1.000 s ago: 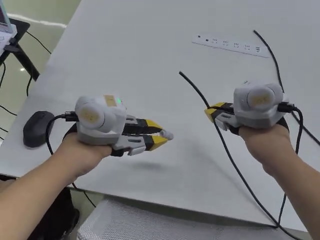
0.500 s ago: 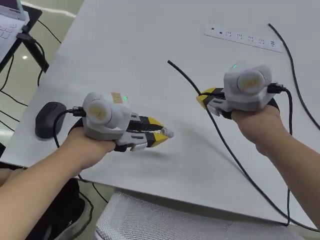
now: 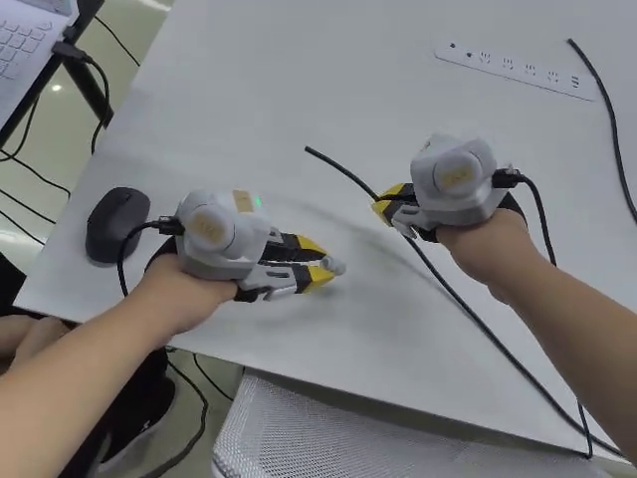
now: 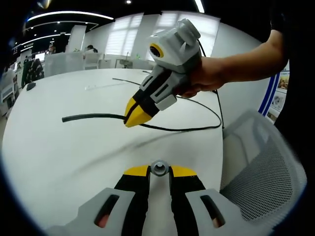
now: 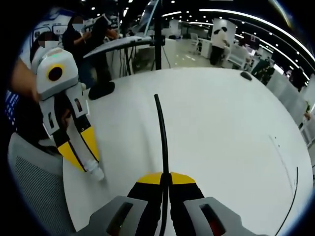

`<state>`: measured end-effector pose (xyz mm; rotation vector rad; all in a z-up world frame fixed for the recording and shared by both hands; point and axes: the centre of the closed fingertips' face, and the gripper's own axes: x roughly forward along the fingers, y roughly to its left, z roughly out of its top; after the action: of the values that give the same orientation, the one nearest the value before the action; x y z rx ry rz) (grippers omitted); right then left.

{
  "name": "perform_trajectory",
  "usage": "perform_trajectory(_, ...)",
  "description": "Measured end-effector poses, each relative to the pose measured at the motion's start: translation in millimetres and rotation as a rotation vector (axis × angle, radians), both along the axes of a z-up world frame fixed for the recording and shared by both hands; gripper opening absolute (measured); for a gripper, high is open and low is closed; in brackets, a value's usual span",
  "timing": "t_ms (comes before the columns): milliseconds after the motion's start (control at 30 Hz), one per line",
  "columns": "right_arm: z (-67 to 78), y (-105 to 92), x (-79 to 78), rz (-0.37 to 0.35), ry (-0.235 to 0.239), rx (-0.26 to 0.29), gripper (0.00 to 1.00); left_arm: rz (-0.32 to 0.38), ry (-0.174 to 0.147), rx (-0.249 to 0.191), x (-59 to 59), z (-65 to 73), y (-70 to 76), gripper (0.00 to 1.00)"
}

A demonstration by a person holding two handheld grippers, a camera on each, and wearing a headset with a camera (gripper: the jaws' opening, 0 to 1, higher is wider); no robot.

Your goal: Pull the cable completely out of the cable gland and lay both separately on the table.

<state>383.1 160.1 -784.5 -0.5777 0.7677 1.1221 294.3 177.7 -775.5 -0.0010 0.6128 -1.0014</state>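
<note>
Cable [image 5: 161, 128]: one, right tongs [image 3: 384, 209]; gland [image 4: 159, 167]: one, left tongs [image 3: 320, 261].

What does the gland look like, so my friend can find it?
Over the white table, find the left gripper near the front edge. The gland is the tiny grey ring pinched at the tips of its yellow fingers. The right gripper pinches a long black cable instead.

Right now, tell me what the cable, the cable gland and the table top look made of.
The cable: black, matte, curving smoothly without kinks, so likely a rubber or PVC jacket. The cable gland: pale grey ring with a dull sheen, probably plastic, though metal cannot be excluded. The table: white, smooth, faintly glossy; looks like laminate or painted board.
</note>
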Motion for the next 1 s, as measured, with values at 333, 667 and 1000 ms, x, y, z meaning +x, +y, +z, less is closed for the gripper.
perform_trajectory(333, -25.3, 10.1, -12.2, 0.044, 0.026, -0.046, 0.00, 0.014, 0.030, 0.012, 4.7, -19.5, 7.3, 0.15)
perform_trajectory(667, -41.8, 11.4, -12.4, 0.088, 0.018, -0.077, 0.00, 0.024, 0.057, 0.004, 2.4, -29.7, 7.2, 0.15)
perform_trajectory(1000, -41.0, 13.0, -13.7, 0.112, 0.000, -0.081, 0.00, 0.008, 0.043, 0.056, 1.9, -35.4, 7.1, 0.15)
